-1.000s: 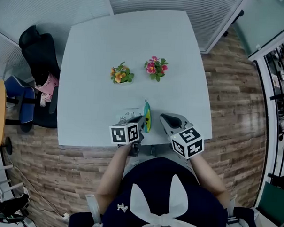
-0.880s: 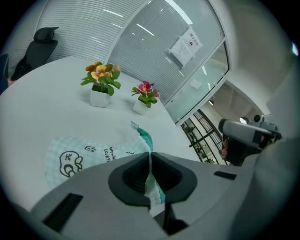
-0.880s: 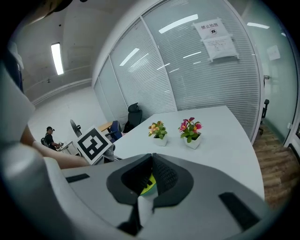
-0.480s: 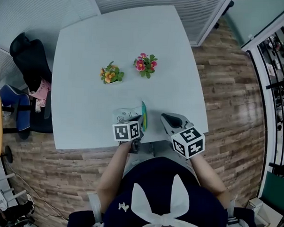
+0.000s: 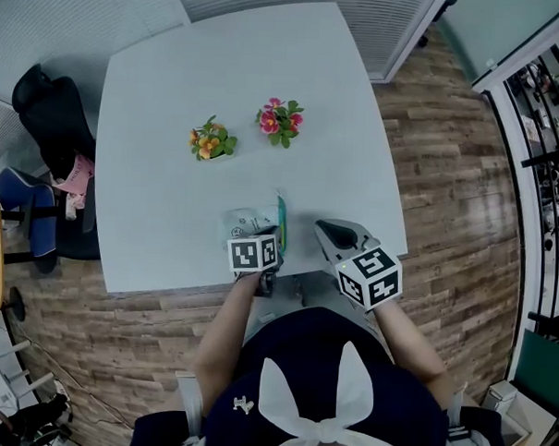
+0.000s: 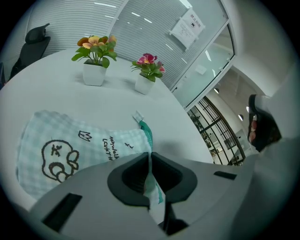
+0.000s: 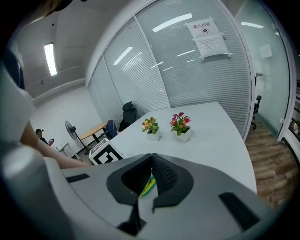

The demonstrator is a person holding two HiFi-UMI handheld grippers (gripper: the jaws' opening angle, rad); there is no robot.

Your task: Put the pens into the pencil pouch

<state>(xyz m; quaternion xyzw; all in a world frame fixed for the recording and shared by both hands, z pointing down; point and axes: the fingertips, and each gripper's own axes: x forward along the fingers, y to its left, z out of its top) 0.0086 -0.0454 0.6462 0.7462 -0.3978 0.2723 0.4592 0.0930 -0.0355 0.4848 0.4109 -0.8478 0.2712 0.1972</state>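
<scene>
The pale green checked pencil pouch [image 6: 70, 150] with a cartoon print lies on the white table [image 5: 174, 93] near its front edge. My left gripper [image 6: 150, 158] is shut on the pouch's teal zipper edge [image 6: 147, 133], and the fabric runs down between the jaws. From the head view the pouch [image 5: 250, 221] shows just beyond the left gripper [image 5: 263, 237]. My right gripper [image 5: 324, 230] hovers to the right of the pouch, jaws shut. Through the hollow behind its tips [image 7: 152, 157] I see yellow and green pens [image 7: 147, 185]; I cannot tell whether they are held.
Two small white pots with flowers stand mid-table, orange [image 5: 207, 142] and pink [image 5: 278, 120]. A black chair [image 5: 53, 106] stands at the table's left. Wood floor and a glass wall lie to the right. The left gripper's marker cube [image 7: 105, 153] shows in the right gripper view.
The left gripper has sunk a little toward the table with the pouch's edge still in it. The right gripper has hardly moved.
</scene>
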